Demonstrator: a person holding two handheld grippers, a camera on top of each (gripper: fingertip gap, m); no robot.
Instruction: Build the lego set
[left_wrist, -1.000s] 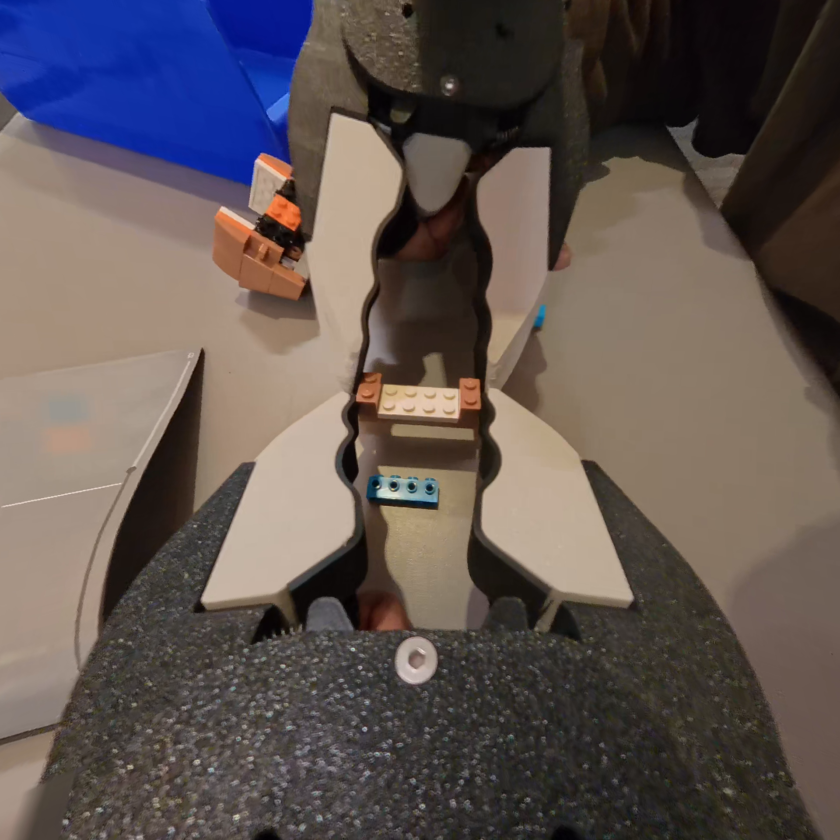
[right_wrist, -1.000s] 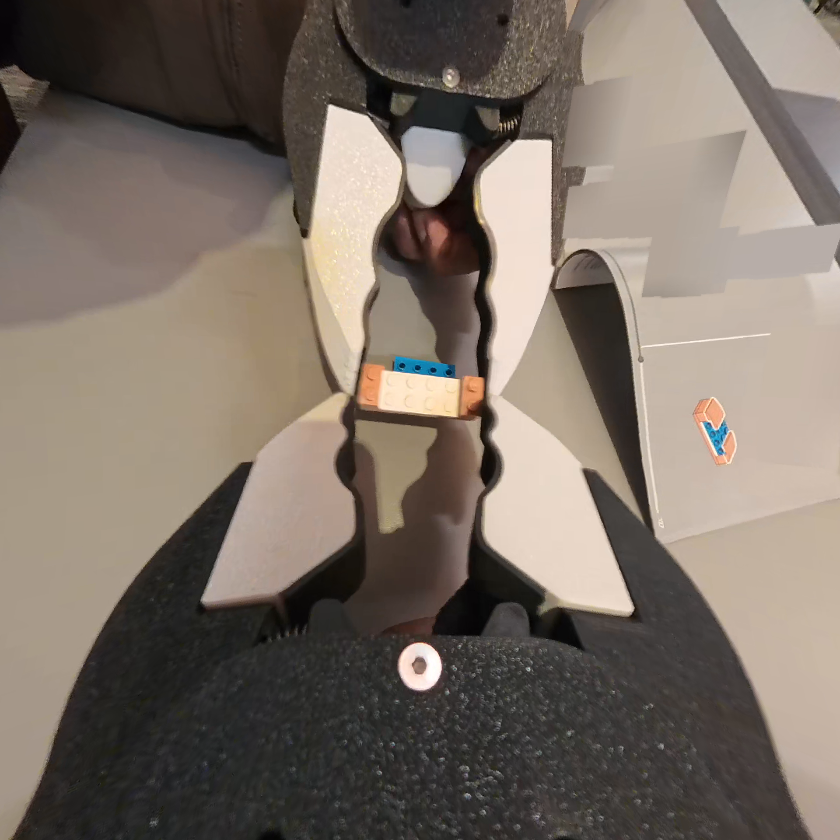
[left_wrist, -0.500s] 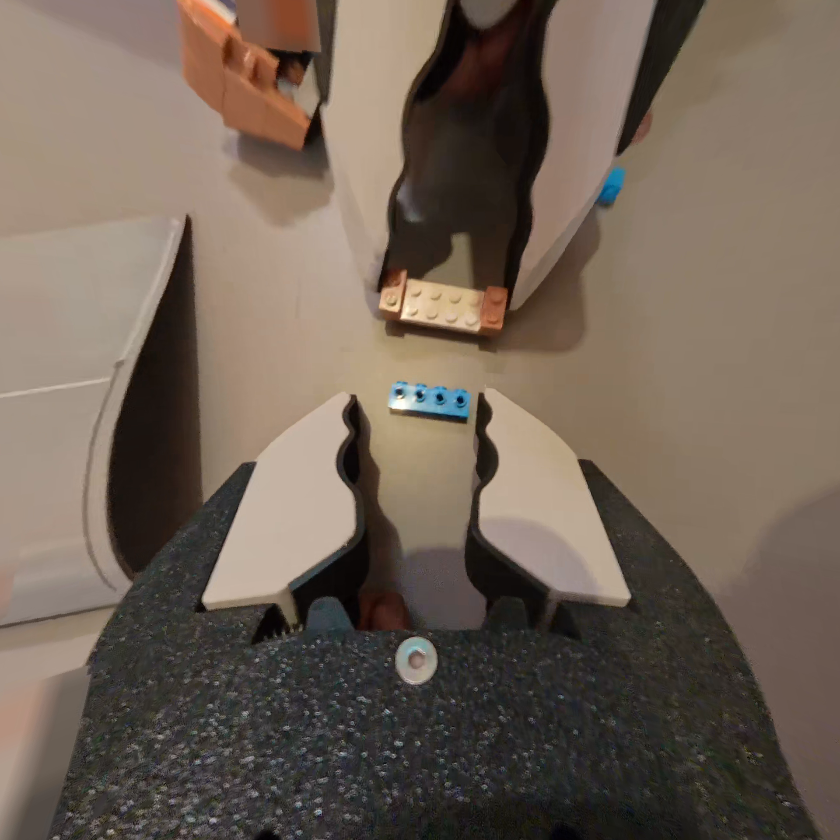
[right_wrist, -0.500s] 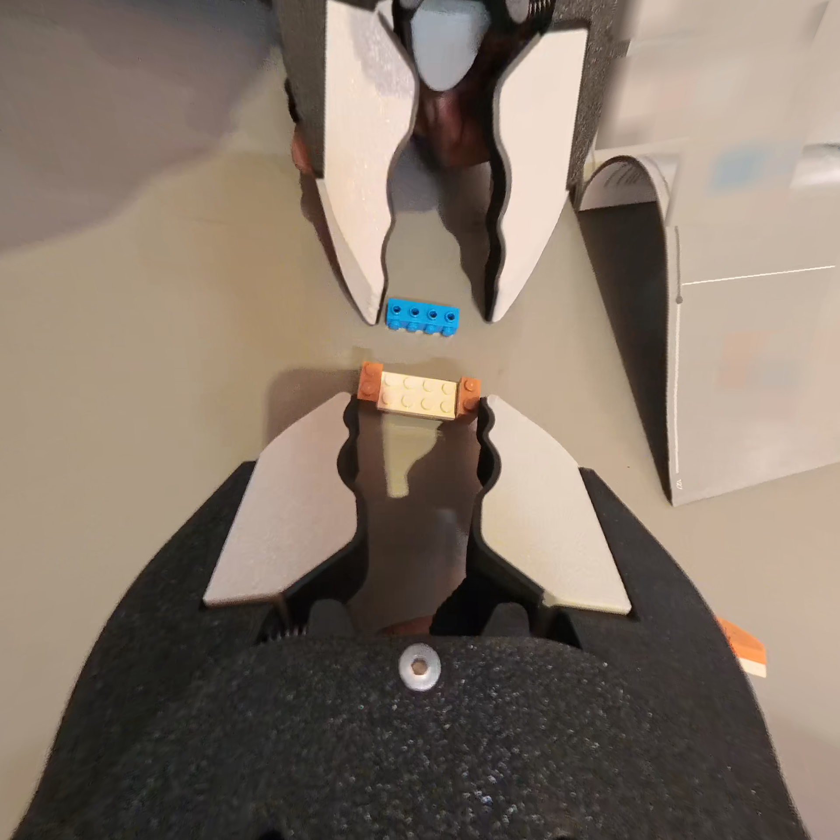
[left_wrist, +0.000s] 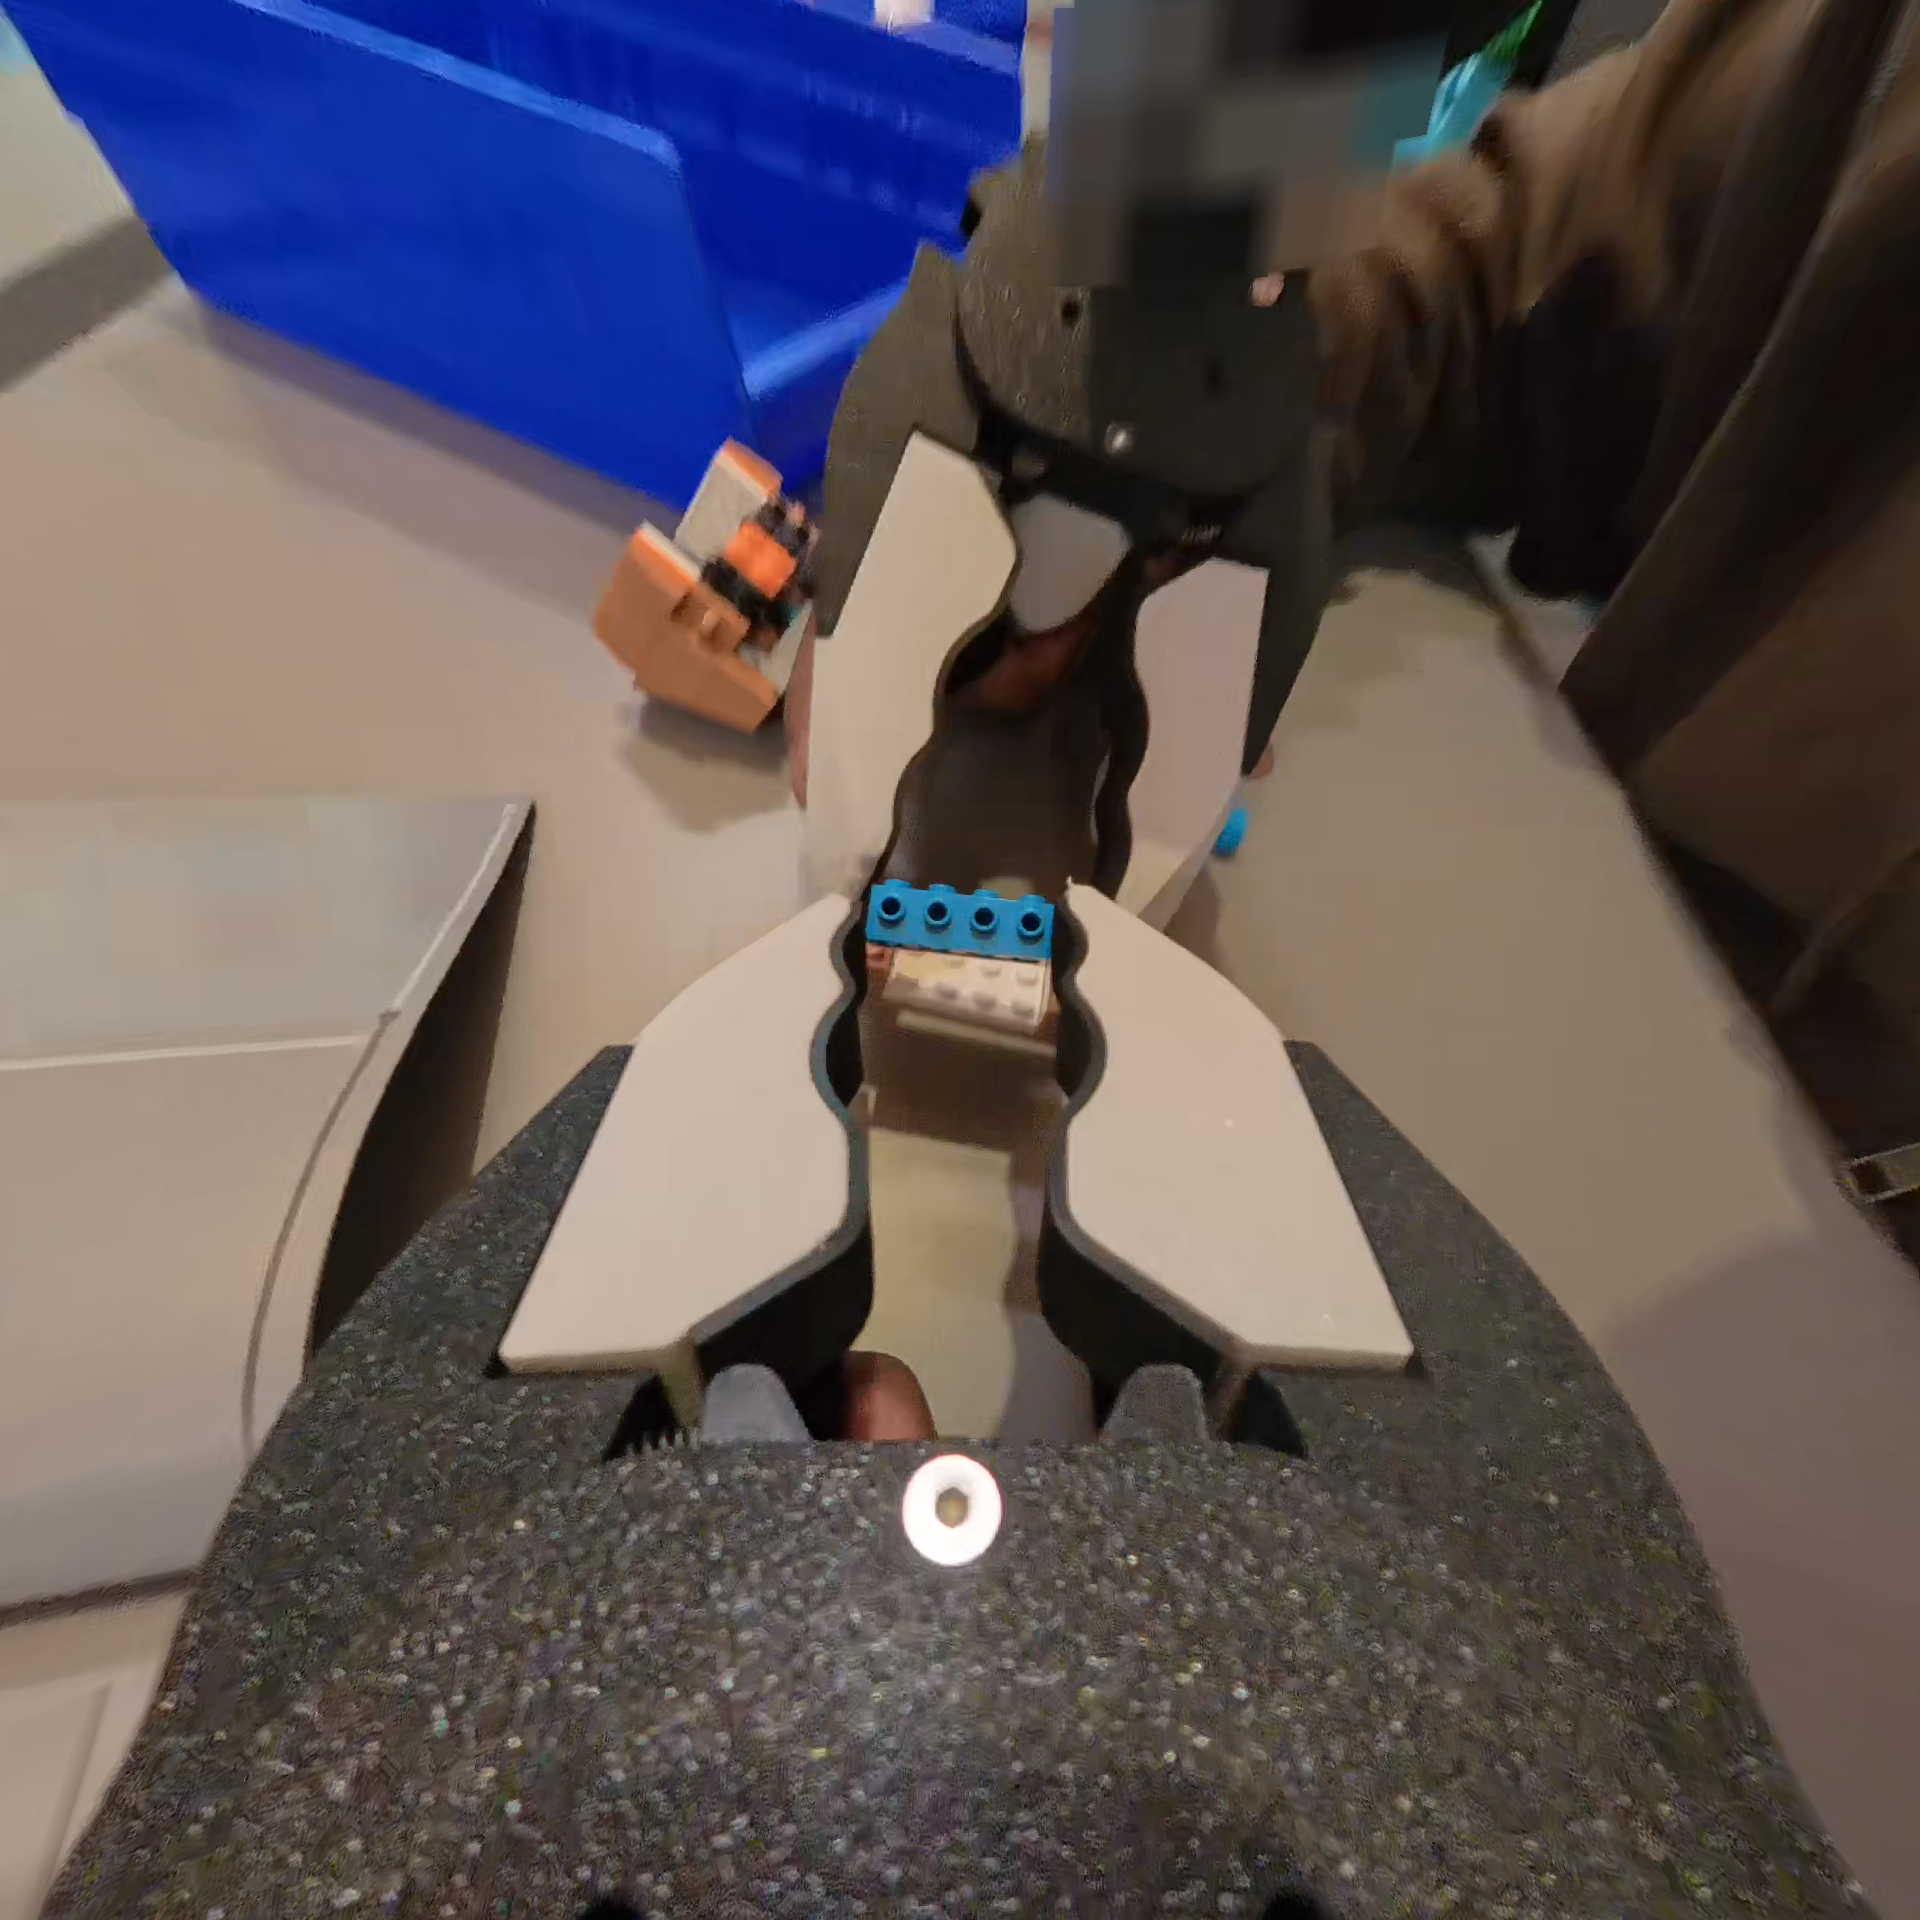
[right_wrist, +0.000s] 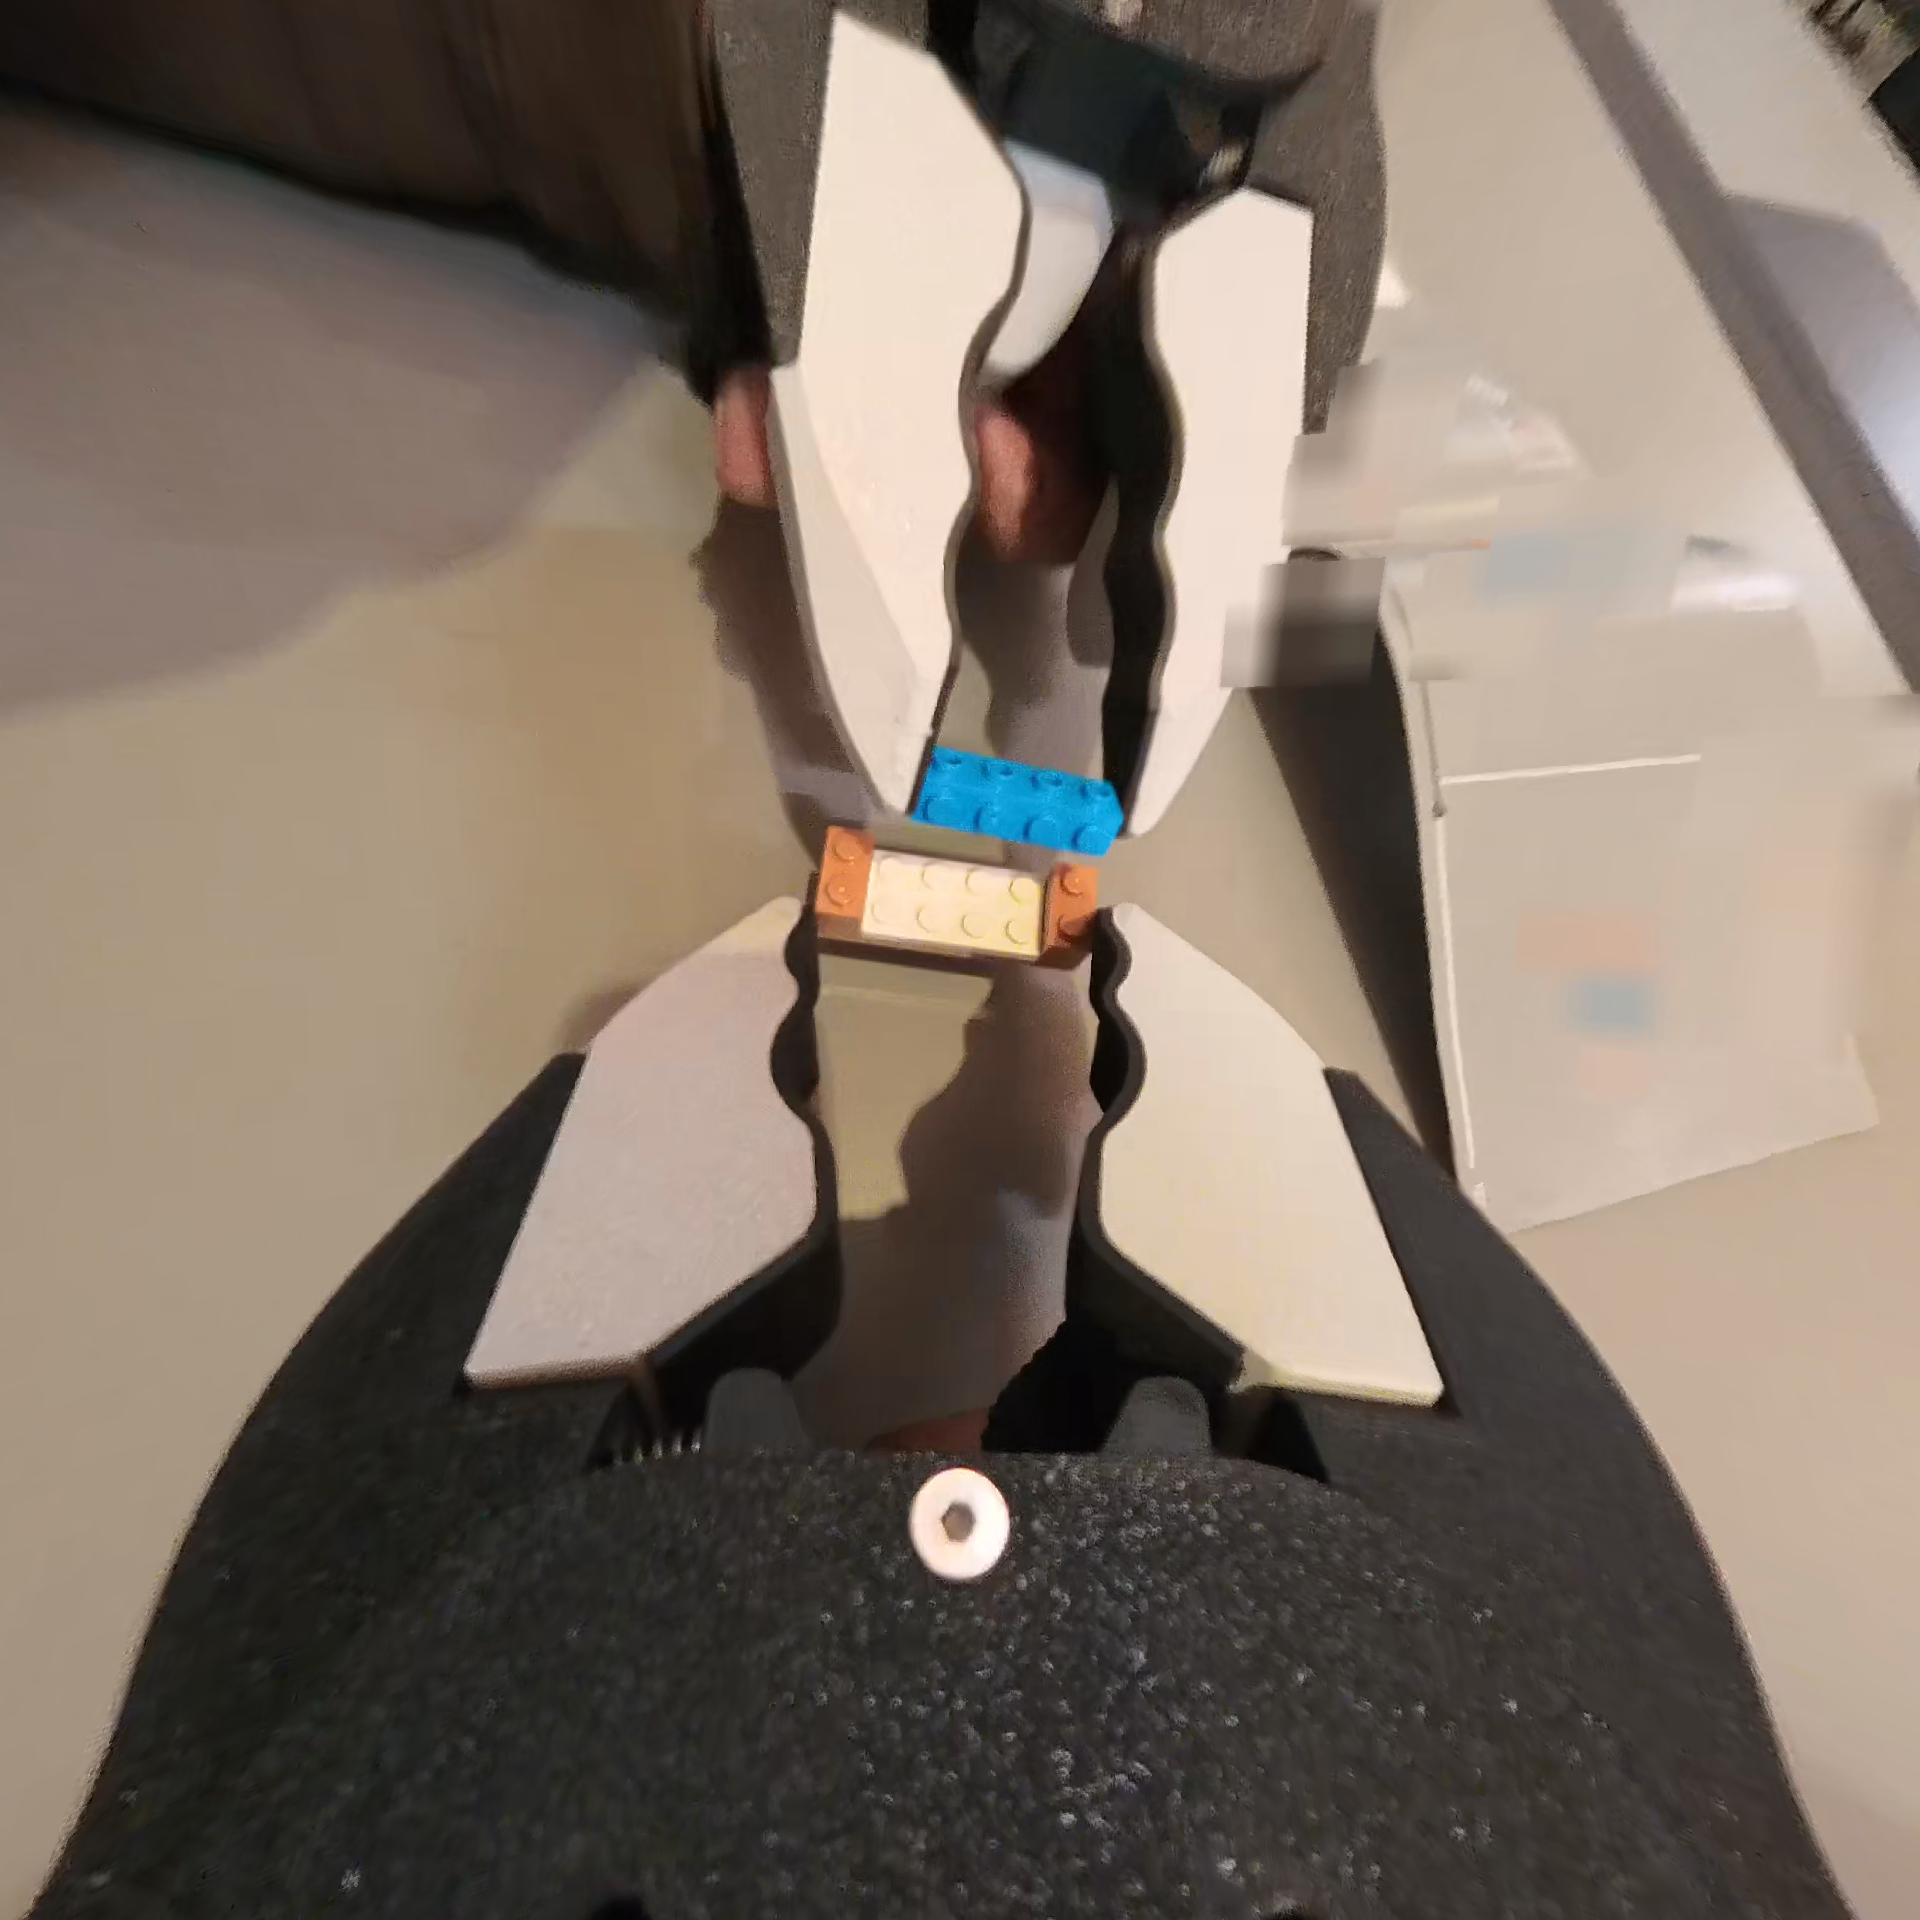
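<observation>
Blue brick (left_wrist: 958, 916), lifted, now gripped above tan brick (right_wrist: 954, 902).

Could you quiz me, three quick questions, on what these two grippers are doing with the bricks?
1. True or false: the left gripper grips the blue brick.
2. Which brick does the right gripper hold? A) blue B) cream-and-brown C) none
3. Fill in: the blue box stands behind an orange ___.

Key: 1 true. 2 B, the cream-and-brown brick. 3 model.
</observation>
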